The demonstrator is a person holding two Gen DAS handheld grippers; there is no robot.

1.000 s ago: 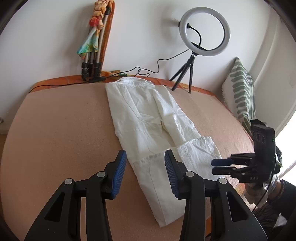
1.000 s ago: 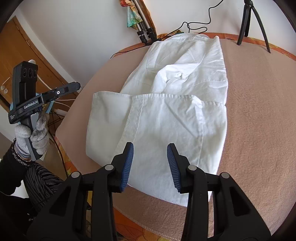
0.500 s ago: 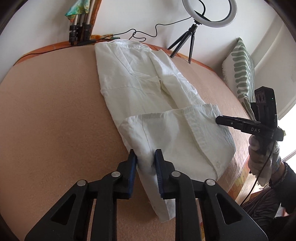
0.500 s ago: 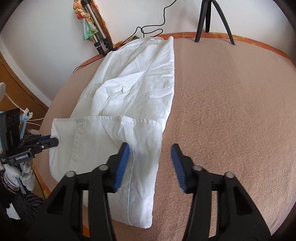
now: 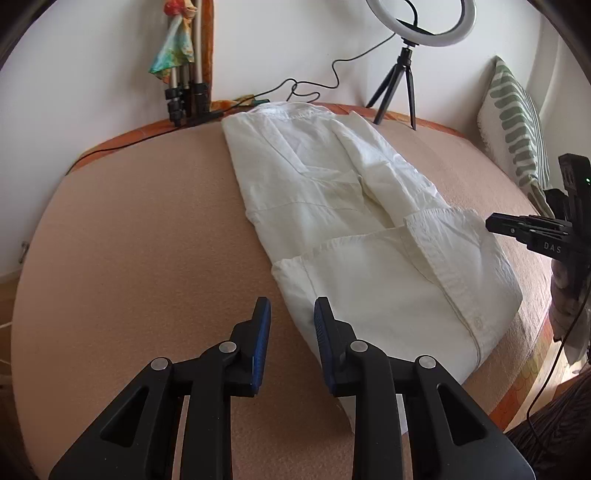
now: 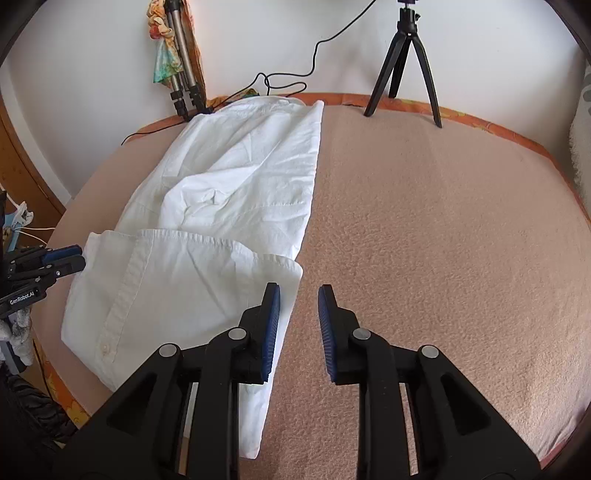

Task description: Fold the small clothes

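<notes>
A white shirt point(image 5: 332, 206) lies lengthwise on the peach blanket point(image 5: 147, 240), its bottom part folded up over the body. My left gripper point(image 5: 291, 314) hovers at the fold's near left edge. Its jaws are opening, and the cloth edge lies between the pads without being pinched. In the right wrist view, my right gripper point(image 6: 299, 299) sits at the right edge of the shirt point(image 6: 229, 177). Its jaws are opening too, with its left finger point(image 6: 271, 314) over the cloth and blanket in the gap. Each gripper shows at the far side in the other's view: right gripper point(image 5: 493, 224), left gripper point(image 6: 79, 256).
A ring light point(image 5: 421, 22) on a small tripod point(image 6: 402, 62) stands at the bed's far edge. Folded tripods with a colourful cloth point(image 5: 184, 74) lean on the wall, with cables beside them. A striped pillow point(image 5: 517, 122) rests at the right. The blanket point(image 6: 443, 221) stretches right of the shirt.
Half a second ago my left gripper pinched the folded edge of the shirt; now it has let go and spread. The right gripper has shifted a little along the shirt's right edge.
</notes>
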